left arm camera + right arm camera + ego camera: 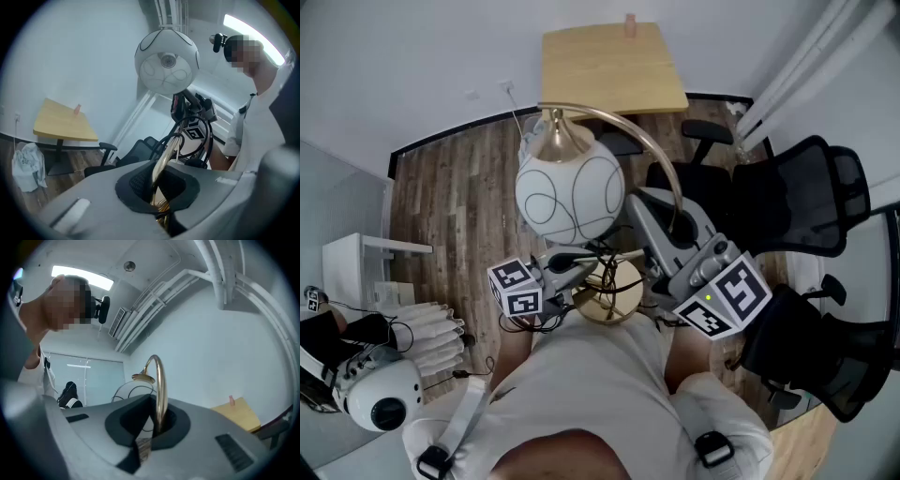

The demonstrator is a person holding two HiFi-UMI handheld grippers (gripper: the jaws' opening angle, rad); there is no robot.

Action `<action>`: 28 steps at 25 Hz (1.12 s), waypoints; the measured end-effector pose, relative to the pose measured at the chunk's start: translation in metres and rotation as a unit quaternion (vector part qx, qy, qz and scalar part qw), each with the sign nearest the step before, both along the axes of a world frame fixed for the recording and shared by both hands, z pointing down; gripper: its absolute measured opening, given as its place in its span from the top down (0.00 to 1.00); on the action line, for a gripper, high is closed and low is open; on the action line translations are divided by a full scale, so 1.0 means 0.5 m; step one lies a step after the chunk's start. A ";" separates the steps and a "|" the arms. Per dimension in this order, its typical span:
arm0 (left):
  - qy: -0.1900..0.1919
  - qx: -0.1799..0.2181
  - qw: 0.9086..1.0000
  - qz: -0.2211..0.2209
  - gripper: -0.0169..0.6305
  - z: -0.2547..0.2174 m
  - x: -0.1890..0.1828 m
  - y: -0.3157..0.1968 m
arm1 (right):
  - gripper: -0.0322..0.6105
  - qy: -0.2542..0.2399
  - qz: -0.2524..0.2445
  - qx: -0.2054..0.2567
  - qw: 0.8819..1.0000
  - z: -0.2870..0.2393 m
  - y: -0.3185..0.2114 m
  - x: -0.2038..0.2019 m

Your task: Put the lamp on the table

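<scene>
Grey, our left hand-held gripper (pixel 161 187) is clamped on the brass stem of the lamp (pixel 572 192), near its round base. We hold the lamp over the wood floor. Our right hand-held gripper (pixel 157 420) is clamped on the stem's arch. The wooden tabletop (pixel 609 66) stands well ahead.

A white globe traced with thin dark loops and a brass-gold stem are shown on the lamp (pixel 570 199). At twelve o'clock in the head view a pale yellow wooden table (pixel 609 66) is seen, at nine o'clock a dark brown plank floor (pixel 450 197), and at three o'clock black chairs (pixel 797 202). The left gripper (pixel 158 197) and right gripper (pixel 152 427) are grey, black-padded, with black-and-white marker squares.
</scene>
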State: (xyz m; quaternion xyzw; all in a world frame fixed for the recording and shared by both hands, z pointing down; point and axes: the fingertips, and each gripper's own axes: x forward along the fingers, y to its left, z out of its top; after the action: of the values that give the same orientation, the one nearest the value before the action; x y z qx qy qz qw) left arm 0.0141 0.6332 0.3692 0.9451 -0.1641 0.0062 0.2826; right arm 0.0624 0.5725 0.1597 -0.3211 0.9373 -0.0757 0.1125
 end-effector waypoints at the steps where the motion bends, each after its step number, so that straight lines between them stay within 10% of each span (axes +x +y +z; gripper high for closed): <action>1: -0.001 0.000 1.000 0.000 0.97 0.001 0.005 0.001 | 0.95 -0.001 0.000 0.000 1.000 0.000 0.001 0.005; 28: -0.011 0.008 1.000 -0.015 0.97 0.002 0.080 -0.078 | 0.95 -0.001 -0.024 -0.006 1.000 0.003 -0.074 0.082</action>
State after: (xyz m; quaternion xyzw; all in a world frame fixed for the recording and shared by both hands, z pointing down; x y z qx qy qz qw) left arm 0.0543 0.5944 0.3701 0.9445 -0.1815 0.0110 0.2737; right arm 0.1034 0.5355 0.1615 -0.2992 0.9442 -0.0839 0.1093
